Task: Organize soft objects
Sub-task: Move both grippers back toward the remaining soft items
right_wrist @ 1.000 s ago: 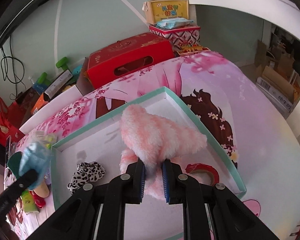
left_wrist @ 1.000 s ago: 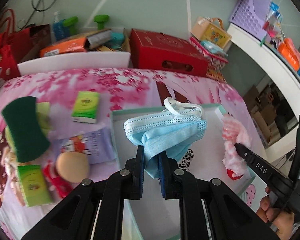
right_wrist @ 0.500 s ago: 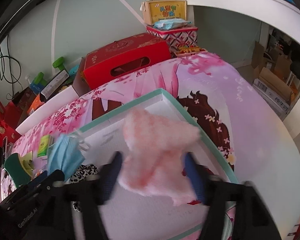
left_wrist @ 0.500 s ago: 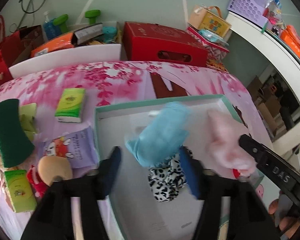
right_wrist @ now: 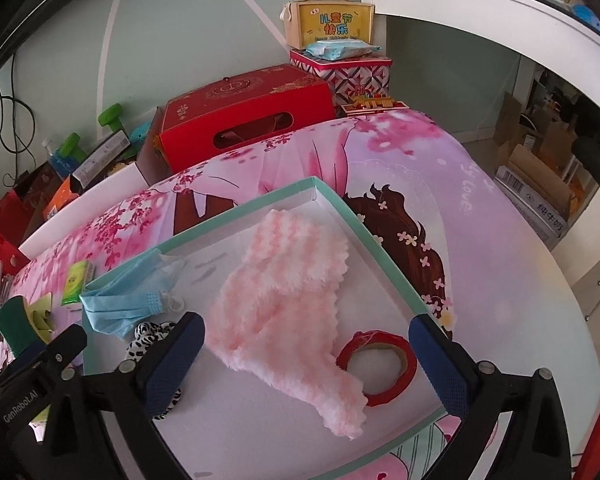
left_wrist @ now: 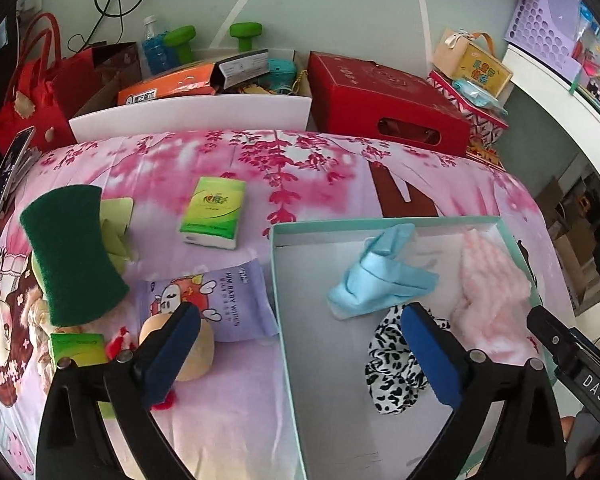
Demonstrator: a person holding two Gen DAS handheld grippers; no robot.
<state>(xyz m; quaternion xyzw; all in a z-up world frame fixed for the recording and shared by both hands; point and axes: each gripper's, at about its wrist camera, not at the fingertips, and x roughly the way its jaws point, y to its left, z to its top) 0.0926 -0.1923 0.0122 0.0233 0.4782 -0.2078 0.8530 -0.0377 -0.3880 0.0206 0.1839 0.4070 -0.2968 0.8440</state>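
pale blue and fuzzy pink now lie loose on the white floor of the teal-rimmed box (left_wrist: pixel 278 280): the blue face mask (left_wrist: pixel 380 282) rests crumpled near the box's middle, and the pink fluffy cloth (right_wrist: pixel 284 300) sprawls along its right side, one corner draped over a red tape roll (right_wrist: pixel 380 364). a black-and-white spotted scrunchie (left_wrist: pixel 396 364) sits just beside the mask, toward the near edge

the left gripper (left_wrist: pixel 300 352) has just been opening and its jaws stand wide with nothing between them; the mask lies ahead of its fingers, apart from both pads. the right gripper (right_wrist: pixel 306 364) has likewise just been opening, spread to its widest, and the pink cloth lies flat between and ahead of its fingers, touched by neither pad as far as i can tell

judging by what is left, the remaining soft things lie outside the box on the flowered sheet, all to the left of it: the green sponge (left_wrist: pixel 70 256), the purple wipes pack (left_wrist: pixel 216 304) just beside the box wall, the green tissue pack (left_wrist: pixel 214 212) farther back. the left gripper is plainly the nearer one; the wipes pack lies between its left finger and the box, long axis running roughly across the view
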